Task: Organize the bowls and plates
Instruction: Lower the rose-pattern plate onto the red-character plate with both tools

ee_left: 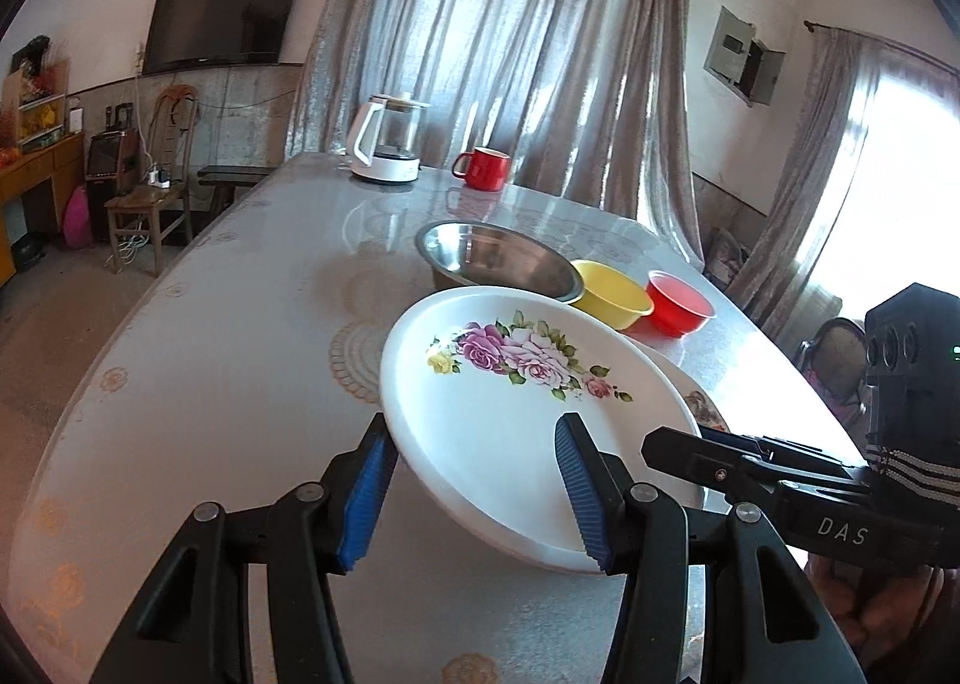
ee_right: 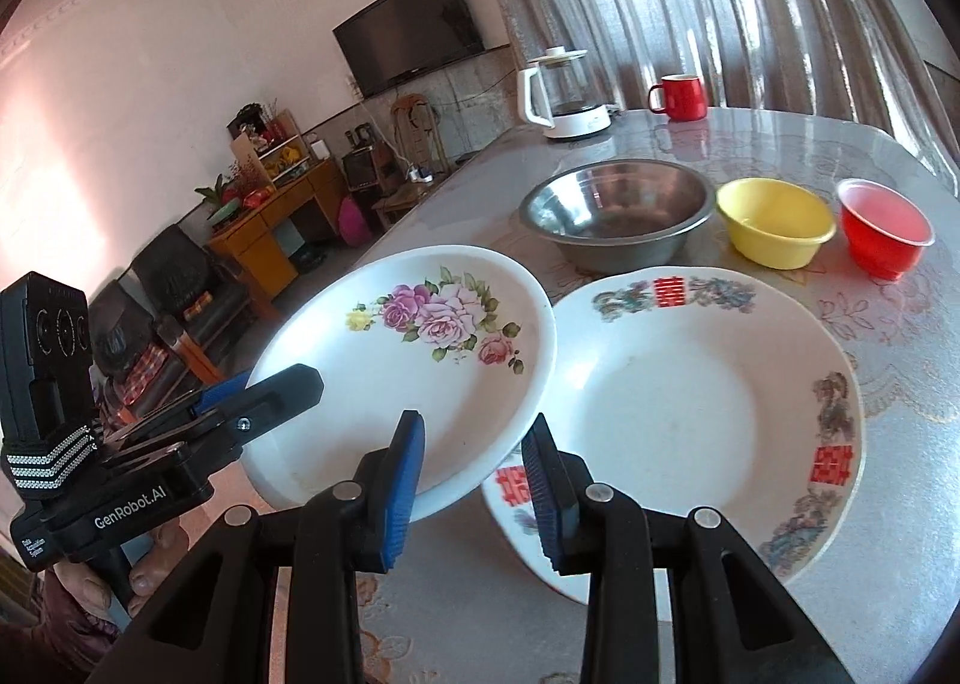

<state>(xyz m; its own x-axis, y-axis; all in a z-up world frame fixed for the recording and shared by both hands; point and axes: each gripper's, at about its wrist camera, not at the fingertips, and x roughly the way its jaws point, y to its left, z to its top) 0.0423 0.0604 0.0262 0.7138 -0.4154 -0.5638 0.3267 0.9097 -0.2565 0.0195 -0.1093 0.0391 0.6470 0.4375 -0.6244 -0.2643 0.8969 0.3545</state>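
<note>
A white plate with pink roses [ee_left: 510,384] [ee_right: 414,360] is tilted and lifted off the table, its far edge over a larger white plate with red characters [ee_right: 690,408] [ee_left: 702,405] that lies flat. My left gripper [ee_left: 474,495] [ee_right: 240,405] stands wide around the rose plate's near rim. My right gripper [ee_right: 474,495] [ee_left: 690,444] straddles the rose plate's lower right rim, jaws apart. Whether either grips the plate is unclear. Behind stand a steel bowl [ee_right: 618,210] [ee_left: 498,261], a yellow bowl [ee_right: 774,222] [ee_left: 612,294] and a red bowl [ee_right: 882,228] [ee_left: 681,303].
A white electric kettle [ee_left: 390,144] [ee_right: 564,93] and a red mug [ee_left: 483,168] [ee_right: 681,96] stand at the table's far end. The table [ee_left: 228,354] has a rounded near edge. Chairs, a cabinet and curtains surround it.
</note>
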